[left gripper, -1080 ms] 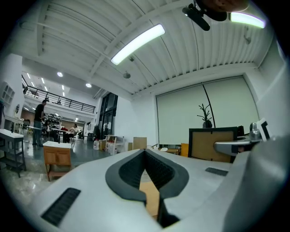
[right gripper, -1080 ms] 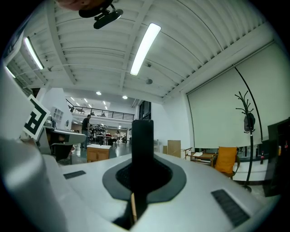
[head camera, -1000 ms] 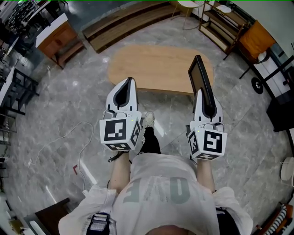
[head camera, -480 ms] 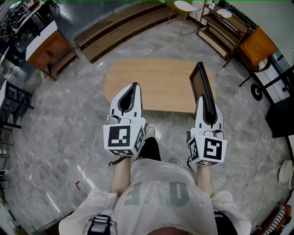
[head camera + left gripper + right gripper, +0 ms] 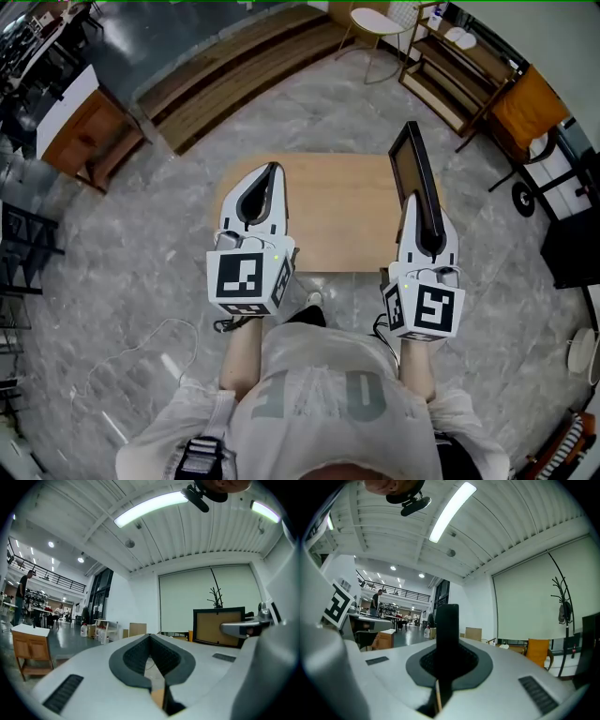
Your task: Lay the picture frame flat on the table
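The picture frame (image 5: 413, 169), black-rimmed with a brown panel, stands upright and edge-on above the right end of the oval wooden table (image 5: 337, 216). My right gripper (image 5: 421, 208) is shut on its lower edge; in the right gripper view the frame (image 5: 447, 634) rises as a black bar between the jaws. The left gripper view shows the frame (image 5: 218, 627) face-on at the right. My left gripper (image 5: 266, 180) hovers over the table's left part, shut, with nothing in it (image 5: 151, 641).
A long wooden bench (image 5: 234, 66) lies beyond the table. A wooden cabinet (image 5: 80, 131) stands at the left, with shelves (image 5: 459, 66) and an orange cabinet (image 5: 525, 103) at the right. A white cable (image 5: 141, 347) lies on the marble floor by the person's feet.
The person has stepped forward: the table has come closer and both grippers now hang over it. The right gripper keeps its hold on the upright frame.
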The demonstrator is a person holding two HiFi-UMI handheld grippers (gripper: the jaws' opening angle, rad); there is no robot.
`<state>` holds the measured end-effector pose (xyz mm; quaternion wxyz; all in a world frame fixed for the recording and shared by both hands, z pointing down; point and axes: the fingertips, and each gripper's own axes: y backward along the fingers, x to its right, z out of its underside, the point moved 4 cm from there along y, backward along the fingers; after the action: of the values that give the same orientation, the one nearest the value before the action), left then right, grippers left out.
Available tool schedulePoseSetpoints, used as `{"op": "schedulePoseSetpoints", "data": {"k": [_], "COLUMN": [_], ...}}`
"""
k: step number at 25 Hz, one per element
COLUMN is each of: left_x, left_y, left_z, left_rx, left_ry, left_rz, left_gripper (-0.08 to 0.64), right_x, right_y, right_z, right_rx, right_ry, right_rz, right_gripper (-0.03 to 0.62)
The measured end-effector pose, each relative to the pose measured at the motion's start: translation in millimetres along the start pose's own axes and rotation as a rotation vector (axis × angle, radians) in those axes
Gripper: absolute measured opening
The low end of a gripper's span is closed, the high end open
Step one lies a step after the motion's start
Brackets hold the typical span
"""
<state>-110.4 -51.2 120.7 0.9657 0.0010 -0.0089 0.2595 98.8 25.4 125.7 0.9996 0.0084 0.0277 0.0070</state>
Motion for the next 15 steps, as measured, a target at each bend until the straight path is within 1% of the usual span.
{"op": "schedulePoseSetpoints", "data": {"k": [4, 9, 12, 15], "left_x": [-13, -5, -2, -1], "left_y": [-24, -43, -44, -46], "left_z": [-6, 3, 8, 7], "left_rx": [0.004, -0.02, -0.035, -0.031], "left_ry": [-0.001, -0.003, 0.004, 0.004], "left_rz": [0.031, 0.054, 0.047, 0.027], "left_gripper": [0.009, 0.009, 0.009, 0.009], "right_x": [-3, 10, 12, 16], "right_y": [-24, -37, -38, -40], "right_z": [-3, 4, 6, 5], "right_rx": [-0.012, -0.026, -0.029, -0.021], "right_ry": [0.01, 0.039, 0.069, 0.1], "right_rz": [0.028, 0.065, 0.078, 0.081], "right_gripper": [0.017, 0.017, 0.017, 0.017]}}
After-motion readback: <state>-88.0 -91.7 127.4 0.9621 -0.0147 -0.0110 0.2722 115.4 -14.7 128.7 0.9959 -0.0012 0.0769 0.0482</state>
